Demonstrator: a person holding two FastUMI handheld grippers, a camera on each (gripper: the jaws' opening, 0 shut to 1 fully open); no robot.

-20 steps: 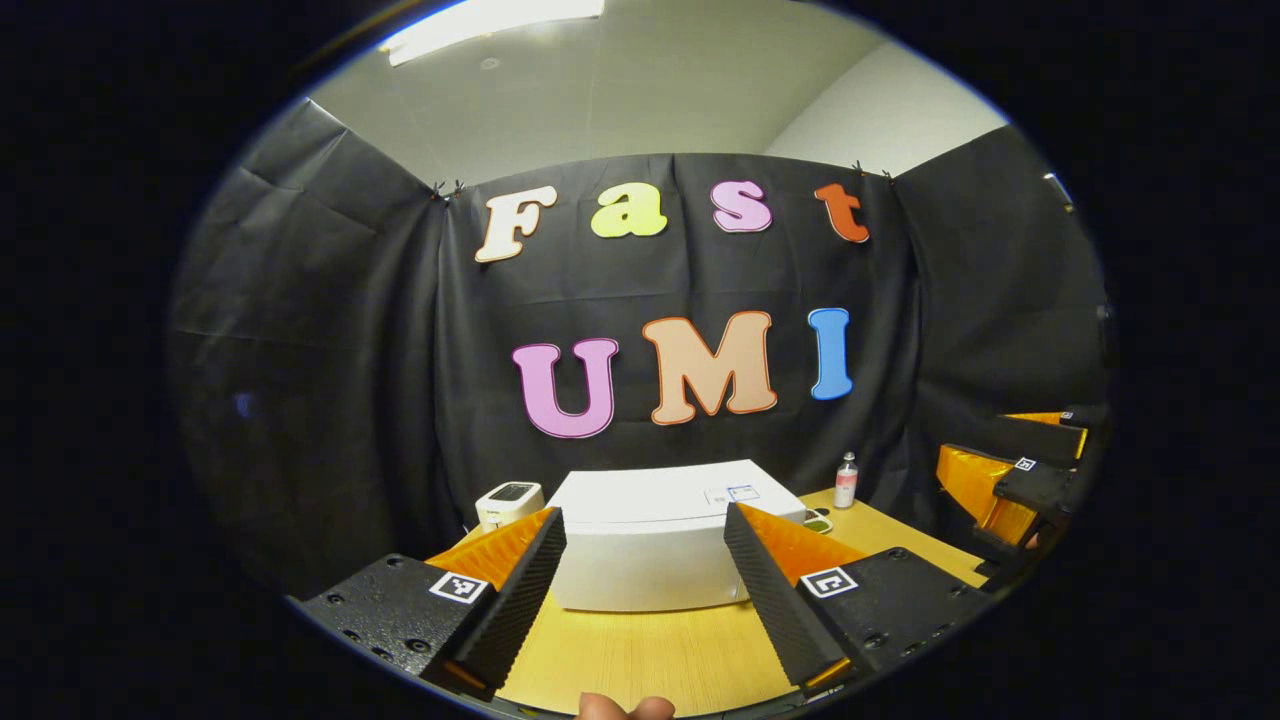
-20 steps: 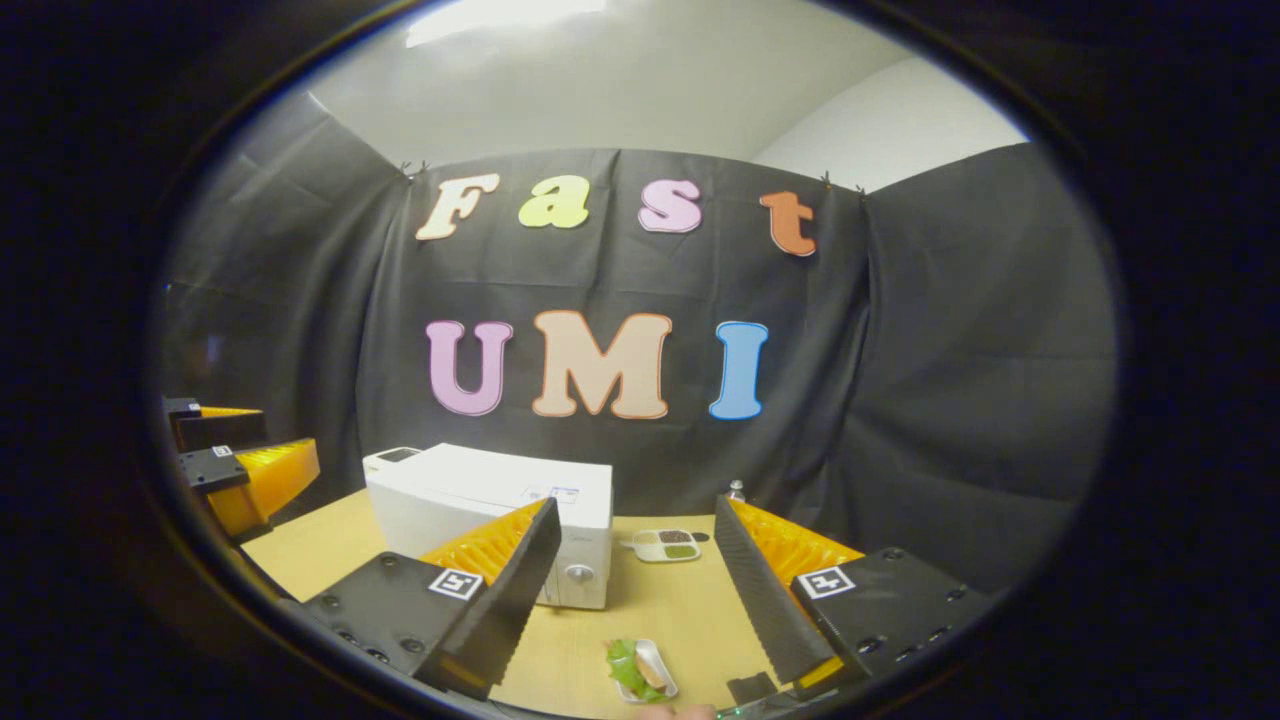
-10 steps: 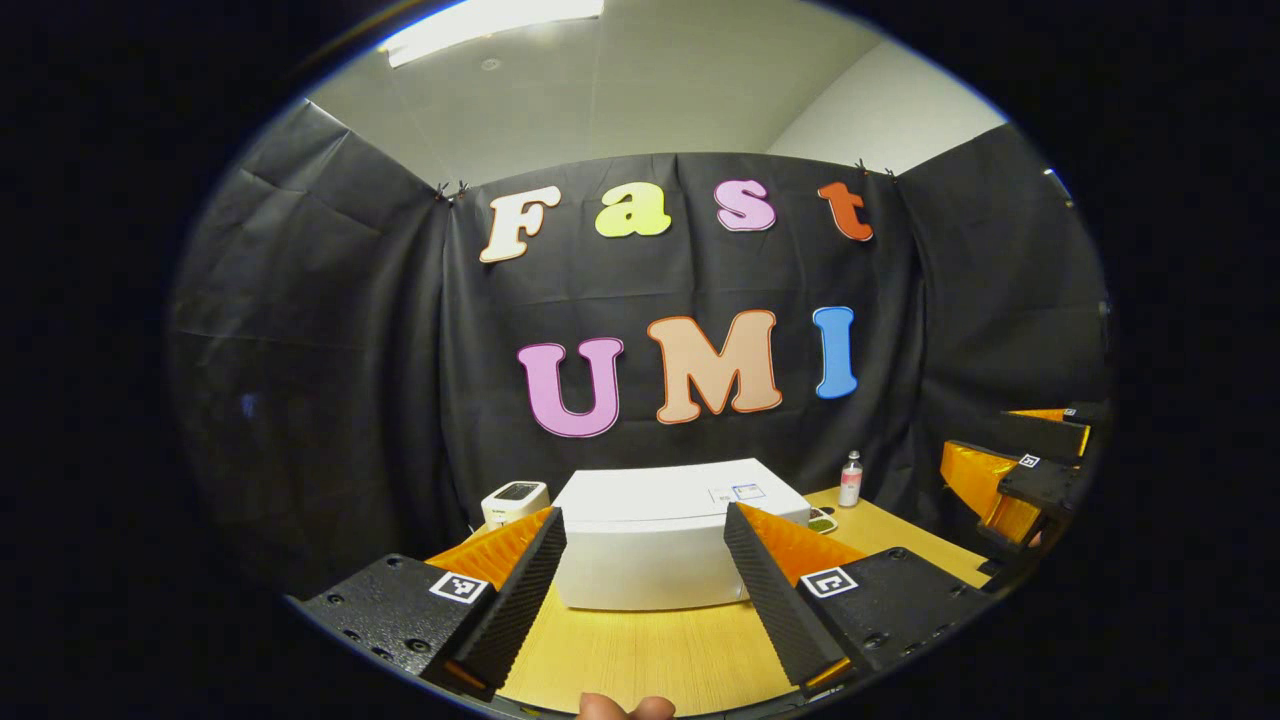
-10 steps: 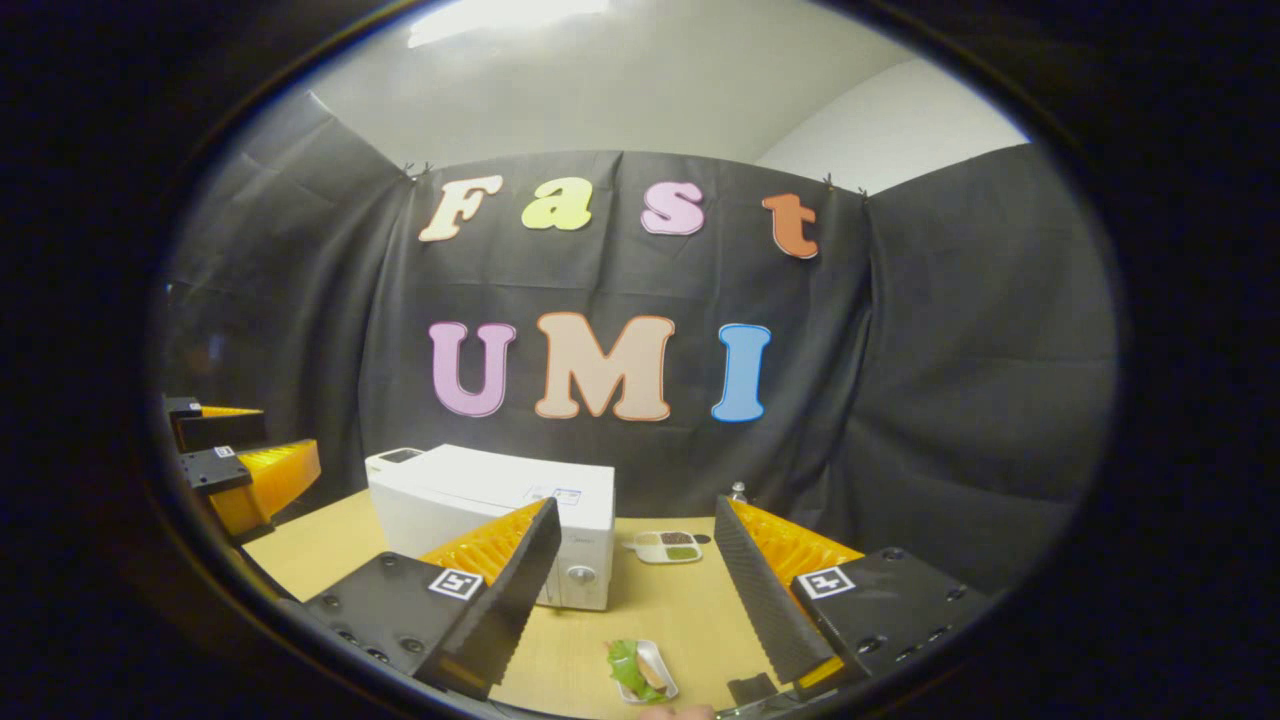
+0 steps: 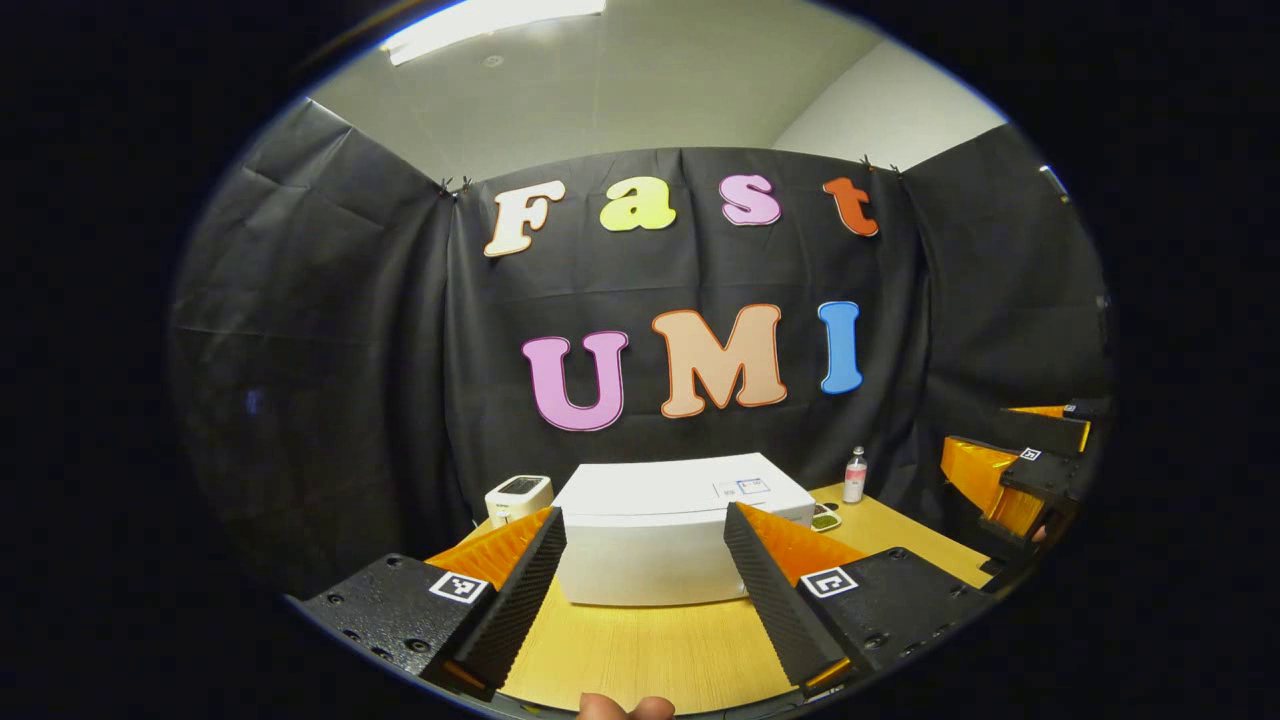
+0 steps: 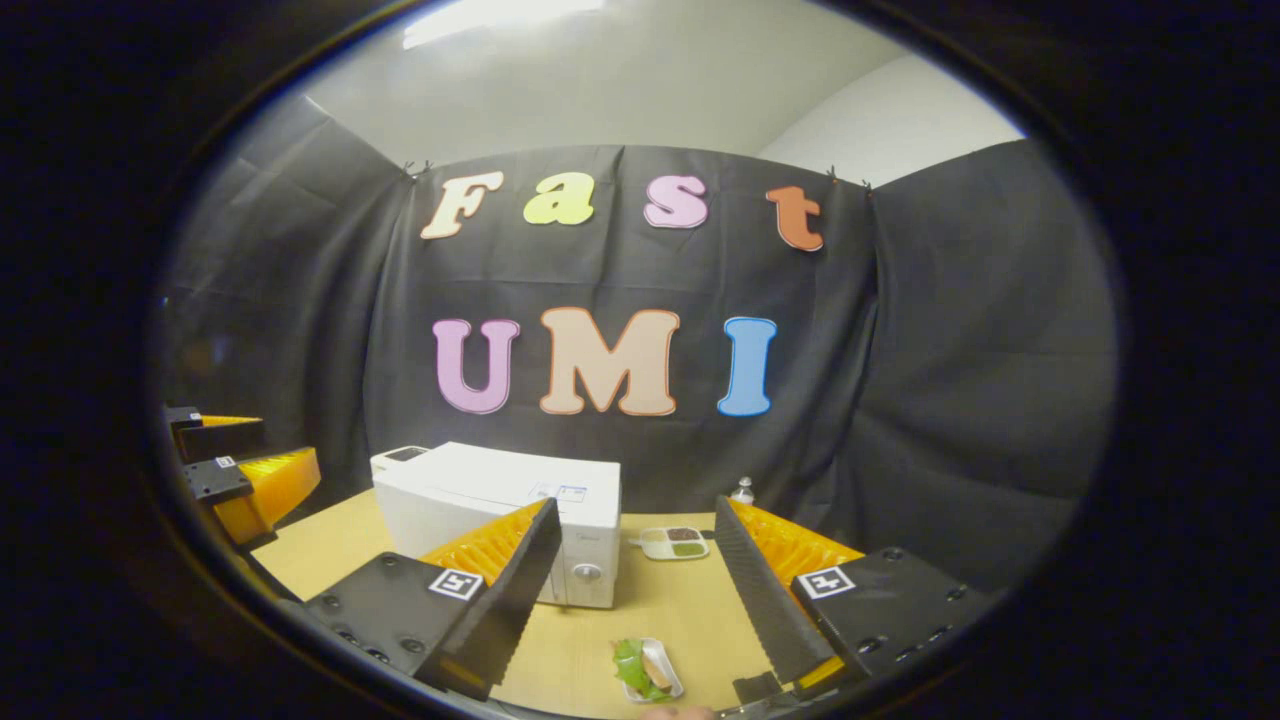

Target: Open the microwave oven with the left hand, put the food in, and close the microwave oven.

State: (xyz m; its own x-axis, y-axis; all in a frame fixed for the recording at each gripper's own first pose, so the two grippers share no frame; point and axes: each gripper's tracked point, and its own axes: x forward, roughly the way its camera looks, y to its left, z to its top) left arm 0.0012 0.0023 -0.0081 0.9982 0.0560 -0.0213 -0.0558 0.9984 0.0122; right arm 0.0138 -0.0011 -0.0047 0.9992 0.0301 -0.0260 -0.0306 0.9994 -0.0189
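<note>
Both views tipped slightly down since a second ago. Left tongs (image 5: 645, 560), right tongs (image 6: 630, 560): open, empty. Microwave (image 5: 660, 545) closed; food (image 6: 648, 670) on bench (image 5: 640, 655). Approach barely begun.

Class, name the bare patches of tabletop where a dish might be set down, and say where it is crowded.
Bare wood lies before the microwave and between it and the food tray. More lies left of the microwave. The far right corner, with the compartment dish and bottle, is crowded.

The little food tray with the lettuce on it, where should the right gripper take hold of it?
Probably by the long side rims of the food tray, coming down from above. It lies flat on the table just ahead of the open right gripper, and the lettuce is piled on its left half.
</note>
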